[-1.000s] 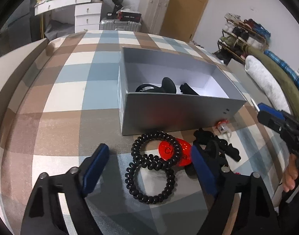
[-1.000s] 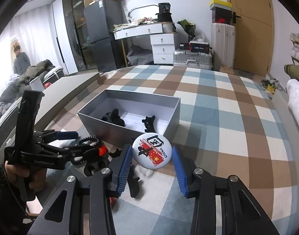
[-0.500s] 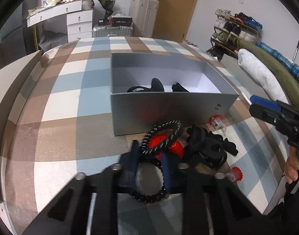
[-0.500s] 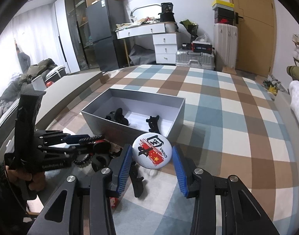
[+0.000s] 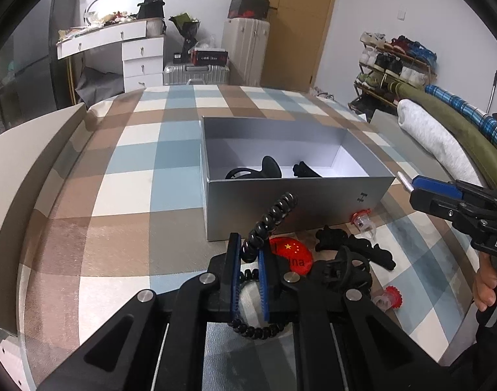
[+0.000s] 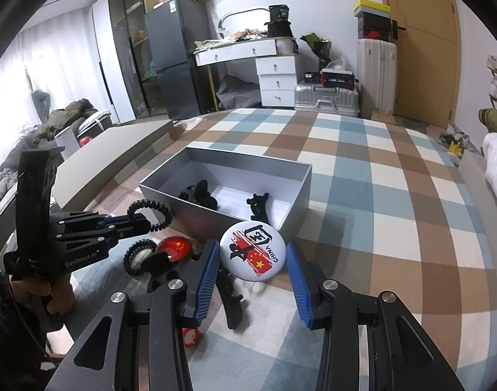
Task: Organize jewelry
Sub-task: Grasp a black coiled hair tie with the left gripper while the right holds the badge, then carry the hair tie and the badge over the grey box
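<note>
My left gripper [image 5: 248,254] is shut on a black spiral hair tie [image 5: 274,211] and holds it lifted in front of the grey box [image 5: 294,208]; it also shows in the right wrist view [image 6: 152,213]. A second spiral tie [image 5: 258,327] lies below. The box holds black hair clips [image 5: 269,167]. My right gripper [image 6: 253,272] is open around a white round badge [image 6: 252,251] on the checked cloth, fingers not touching it. A red badge [image 5: 290,254] and black clips [image 5: 352,254] lie by the box front.
Two small red-capped clear pieces [image 5: 362,221] [image 5: 388,301] lie on the cloth right of the clips. A black clip [image 6: 230,296] lies between my right fingers. The table edge drops off at the left. A rolled blanket [image 5: 444,143] lies to the right.
My left gripper closed on the upper black spiral hair tie and lifted it off the cloth toward the box. My right gripper stayed open around the white badge.
</note>
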`<state>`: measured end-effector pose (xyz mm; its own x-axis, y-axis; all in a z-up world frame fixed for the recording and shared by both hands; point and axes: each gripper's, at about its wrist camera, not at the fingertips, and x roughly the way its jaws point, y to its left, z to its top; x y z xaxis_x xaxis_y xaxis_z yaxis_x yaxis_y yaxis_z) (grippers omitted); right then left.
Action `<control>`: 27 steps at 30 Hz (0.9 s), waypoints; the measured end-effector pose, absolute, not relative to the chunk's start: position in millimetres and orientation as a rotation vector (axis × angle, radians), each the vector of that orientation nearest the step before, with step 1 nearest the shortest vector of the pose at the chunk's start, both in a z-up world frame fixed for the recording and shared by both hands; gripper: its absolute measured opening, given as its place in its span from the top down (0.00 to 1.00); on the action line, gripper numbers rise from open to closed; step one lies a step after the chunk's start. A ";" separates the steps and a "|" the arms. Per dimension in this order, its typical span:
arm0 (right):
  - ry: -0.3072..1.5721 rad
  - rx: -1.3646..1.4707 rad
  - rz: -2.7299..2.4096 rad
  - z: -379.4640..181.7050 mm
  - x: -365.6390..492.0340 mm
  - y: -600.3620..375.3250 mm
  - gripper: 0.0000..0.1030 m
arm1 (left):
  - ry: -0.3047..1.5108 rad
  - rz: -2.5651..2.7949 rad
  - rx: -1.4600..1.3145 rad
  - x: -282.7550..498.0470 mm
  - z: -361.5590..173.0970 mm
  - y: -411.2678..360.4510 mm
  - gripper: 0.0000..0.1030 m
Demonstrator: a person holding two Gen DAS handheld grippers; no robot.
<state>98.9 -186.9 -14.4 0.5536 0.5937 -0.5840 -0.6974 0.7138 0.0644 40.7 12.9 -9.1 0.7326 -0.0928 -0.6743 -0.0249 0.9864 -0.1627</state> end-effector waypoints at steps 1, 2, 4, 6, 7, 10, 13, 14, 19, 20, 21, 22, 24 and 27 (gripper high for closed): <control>0.615 -0.183 0.771 -14.2 98.4 -186.3 0.60 | 0.744 -0.038 -0.163 40.1 -8.4 12.9 0.95; 0.612 -0.182 0.771 -14.0 98.0 -185.9 0.60 | 0.740 -0.038 -0.161 39.9 -7.6 12.9 0.95; 0.611 -0.179 0.773 -13.9 97.9 -185.5 0.60 | 0.730 -0.040 -0.162 39.7 -5.7 14.0 0.95; 0.608 -0.180 0.770 -13.3 97.3 -185.8 0.60 | 0.721 -0.040 -0.167 39.5 -3.6 15.6 0.95; 0.606 -0.178 0.770 -12.8 97.2 -186.1 0.60 | 0.716 -0.042 -0.170 38.6 -2.3 15.9 0.95; 0.599 -0.173 0.772 -11.5 96.9 -187.3 0.60 | 0.704 -0.042 -0.170 37.7 0.8 16.8 0.95; 0.600 -0.168 0.773 -11.7 97.9 -187.6 0.60 | 0.695 -0.041 -0.171 37.5 2.7 17.6 0.95; 0.598 -0.167 0.773 -11.2 97.5 -187.8 0.60 | 0.693 -0.039 -0.172 37.7 2.9 18.2 0.95; 0.590 -0.171 0.779 -9.3 95.3 -186.9 0.60 | 0.684 -0.040 -0.174 37.5 4.5 18.2 0.95; 0.591 -0.172 0.778 -9.7 95.3 -186.5 0.60 | 0.683 -0.039 -0.174 37.4 4.6 18.4 0.95; 0.594 -0.174 0.777 -10.5 95.7 -186.0 0.60 | 0.681 -0.038 -0.175 37.7 4.9 18.6 0.95; 0.598 -0.175 0.777 -11.6 96.5 -185.5 0.60 | 0.681 -0.039 -0.175 37.2 5.0 18.8 0.95; 0.599 -0.175 0.773 -12.6 96.9 -184.9 0.60 | 0.675 -0.036 -0.175 36.8 5.8 19.4 0.95; 0.598 -0.176 0.773 -12.4 96.3 -184.7 0.60 | 0.666 -0.037 -0.180 35.1 8.3 19.6 0.95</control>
